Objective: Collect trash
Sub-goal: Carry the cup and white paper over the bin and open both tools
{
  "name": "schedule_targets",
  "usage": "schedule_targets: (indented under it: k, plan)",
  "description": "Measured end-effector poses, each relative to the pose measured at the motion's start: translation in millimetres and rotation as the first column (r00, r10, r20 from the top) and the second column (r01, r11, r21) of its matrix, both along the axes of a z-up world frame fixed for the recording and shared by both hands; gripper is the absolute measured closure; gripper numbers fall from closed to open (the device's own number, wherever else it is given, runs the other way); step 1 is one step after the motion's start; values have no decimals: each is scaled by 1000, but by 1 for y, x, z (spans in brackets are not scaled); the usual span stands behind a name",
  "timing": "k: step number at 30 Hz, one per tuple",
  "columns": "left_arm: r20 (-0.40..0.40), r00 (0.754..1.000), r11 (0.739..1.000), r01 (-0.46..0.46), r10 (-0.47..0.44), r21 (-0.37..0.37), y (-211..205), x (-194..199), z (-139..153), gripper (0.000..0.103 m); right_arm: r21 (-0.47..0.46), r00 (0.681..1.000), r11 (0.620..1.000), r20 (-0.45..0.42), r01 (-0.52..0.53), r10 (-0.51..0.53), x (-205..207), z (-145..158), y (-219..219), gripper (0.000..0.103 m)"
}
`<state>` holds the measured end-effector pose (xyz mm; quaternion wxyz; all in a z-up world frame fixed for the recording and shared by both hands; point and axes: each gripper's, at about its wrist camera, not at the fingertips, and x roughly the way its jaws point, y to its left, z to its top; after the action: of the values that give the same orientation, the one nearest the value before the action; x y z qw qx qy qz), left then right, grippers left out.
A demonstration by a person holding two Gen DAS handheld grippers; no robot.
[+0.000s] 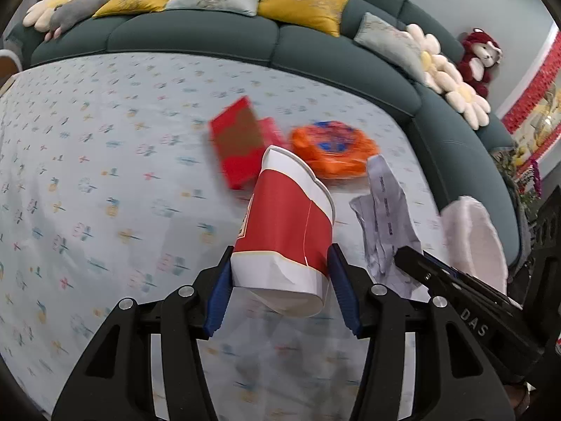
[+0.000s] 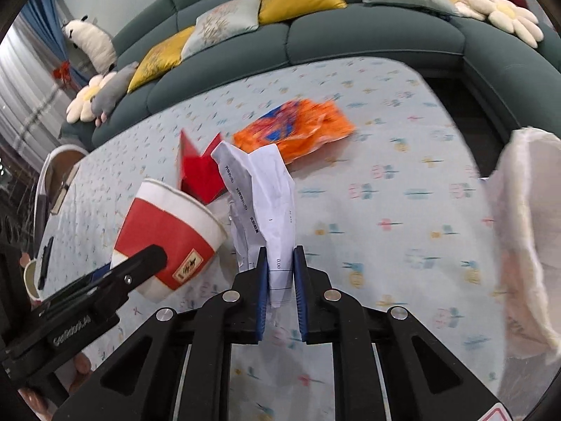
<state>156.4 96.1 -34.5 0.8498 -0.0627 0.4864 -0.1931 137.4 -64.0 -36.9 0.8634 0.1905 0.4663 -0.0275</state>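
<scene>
The left gripper (image 1: 280,273) squeezes a red paper cup (image 1: 285,224). The right gripper (image 2: 280,273) pinches crumpled paper (image 2: 259,189). Both point down.

one paper cup (image 1: 284,231), one crumpled receipt (image 2: 259,189), one red box (image 1: 238,147), one orange wrapper (image 1: 333,147), two yellow cushions (image 1: 301,0)

A flower-printed cloth covered the tabletop (image 1: 105,175). On it lay a red box (image 1: 236,147) and, just beside, an orange wrapper (image 1: 333,147), near the sofa-side edge.
</scene>
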Motion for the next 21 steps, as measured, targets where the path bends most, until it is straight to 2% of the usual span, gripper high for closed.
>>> schedule_targets:
  k: [10,21]
  plan:
    - [51,989,991,135,-136,10,-98,-40,34,53,1,987,991,79,137,-136,-55,34,-89,90]
    - [93,952,957,289,-291,36,-203,-71,57,53,5,932,941,135,338,-335,-119,58,-196,90]
